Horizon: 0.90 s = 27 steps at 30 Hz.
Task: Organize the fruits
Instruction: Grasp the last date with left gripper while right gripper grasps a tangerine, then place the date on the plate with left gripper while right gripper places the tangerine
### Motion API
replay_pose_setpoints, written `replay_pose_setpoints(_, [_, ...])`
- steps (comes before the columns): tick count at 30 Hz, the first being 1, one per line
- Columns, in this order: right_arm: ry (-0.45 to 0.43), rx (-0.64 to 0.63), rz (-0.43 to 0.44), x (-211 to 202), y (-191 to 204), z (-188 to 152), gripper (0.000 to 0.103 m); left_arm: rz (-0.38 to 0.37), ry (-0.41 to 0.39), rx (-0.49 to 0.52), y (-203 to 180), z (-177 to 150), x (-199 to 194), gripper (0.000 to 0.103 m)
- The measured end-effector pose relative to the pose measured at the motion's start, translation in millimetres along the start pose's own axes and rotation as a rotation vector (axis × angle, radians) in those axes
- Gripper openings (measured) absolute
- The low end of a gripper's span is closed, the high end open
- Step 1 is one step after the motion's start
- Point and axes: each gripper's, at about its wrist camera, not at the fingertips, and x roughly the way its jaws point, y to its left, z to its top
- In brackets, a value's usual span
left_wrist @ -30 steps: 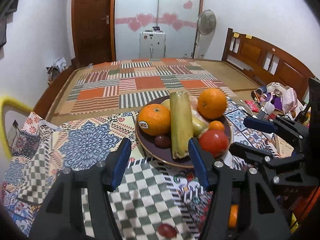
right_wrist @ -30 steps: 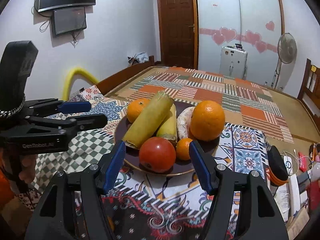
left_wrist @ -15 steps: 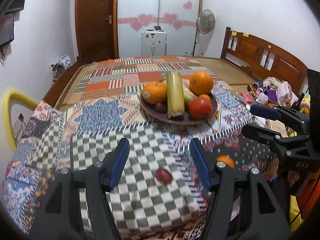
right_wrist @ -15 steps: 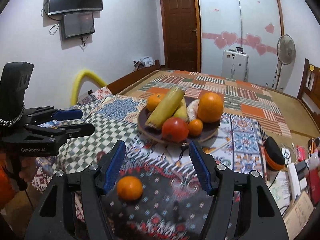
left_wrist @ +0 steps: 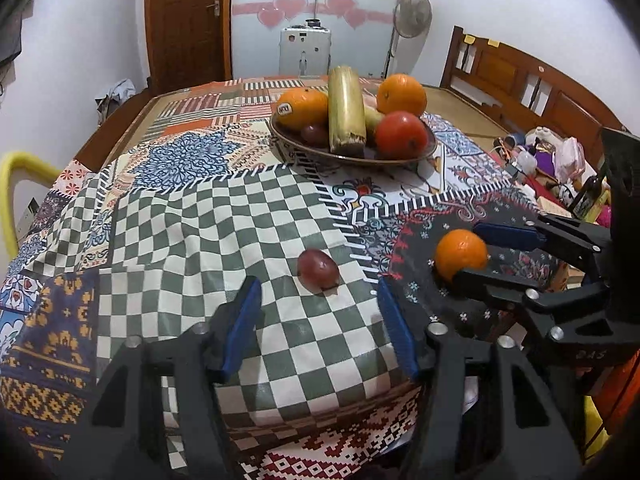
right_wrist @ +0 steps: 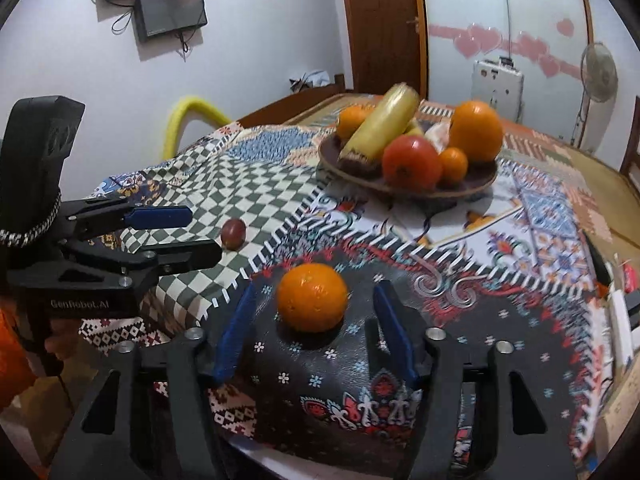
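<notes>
A brown plate (left_wrist: 426,152) (right_wrist: 476,188) at the far side of the table holds oranges, a red tomato, a long yellow-green piece and other fruit. A loose purple grape (left_wrist: 318,269) (right_wrist: 233,233) lies on the checked cloth, just ahead of my open, empty left gripper (left_wrist: 320,322) (right_wrist: 176,232). A loose small orange (left_wrist: 460,255) (right_wrist: 312,297) lies on the dark patterned cloth. My right gripper (right_wrist: 312,322) (left_wrist: 476,254) is open with its fingers on either side of this orange, not touching it.
A patchwork cloth (left_wrist: 180,216) covers the table. A yellow chair back (left_wrist: 16,176) stands at the left. A wooden bed frame (left_wrist: 520,80) and cluttered items (left_wrist: 552,156) are at the right. The near table edge is just below both grippers.
Both grippers have pulled back from the plate toward the near table edge. The grape now lies just ahead of the left gripper and the small orange between the right gripper's fingers.
</notes>
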Motion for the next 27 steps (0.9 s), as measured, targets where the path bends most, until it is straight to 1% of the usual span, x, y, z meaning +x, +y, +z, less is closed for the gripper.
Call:
replay_pose_setpoints(1, [0.003, 0.007, 0.005, 2, -1, 0, 0.049, -0.002, 0.001, 0.001, 0, 0, 2, 0.053])
replay_pose_setpoints(2, [0.005, 0.012, 0.01, 3, -1, -1, 0.048, -0.006, 0.004, 0.001, -1, 0, 4, 0.05])
replay_pose_setpoints(3, [-0.001, 0.015, 0.013, 5, -3, 0, 0.045, -0.009, 0.007, -0.001, -1, 0, 6, 0.046])
replay_pose_setpoints(6, [-0.002, 0.023, 0.04, 6, -5, 1, 0.035, -0.003, 0.007, 0.004, -1, 1, 11, 0.042])
replay_pose_setpoints(10, [-0.01, 0.022, 0.037, 6, -7, 1, 0.035, 0.008, -0.003, 0.001, 1, 4, 16, 0.033])
replay_pose_setpoints(11, [-0.011, 0.024, 0.038, 6, -8, 1, 0.035, 0.01, -0.005, -0.002, 2, 4, 17, 0.029])
replay_pose_setpoints(14, [-0.018, 0.033, 0.028, 4, -14, 2, 0.035, 0.004, -0.009, -0.011, 4, 6, 18, 0.022])
replay_pose_setpoints(21, [-0.048, 0.064, -0.012, -4, -33, 10, 0.035, -0.007, -0.019, 0.002, 2, 10, 16, 0.02])
replay_pose_setpoints(27, [-0.092, 0.072, -0.061, -13, -48, 24, 0.035, -0.005, -0.059, 0.024, -2, 29, 12, 0.02])
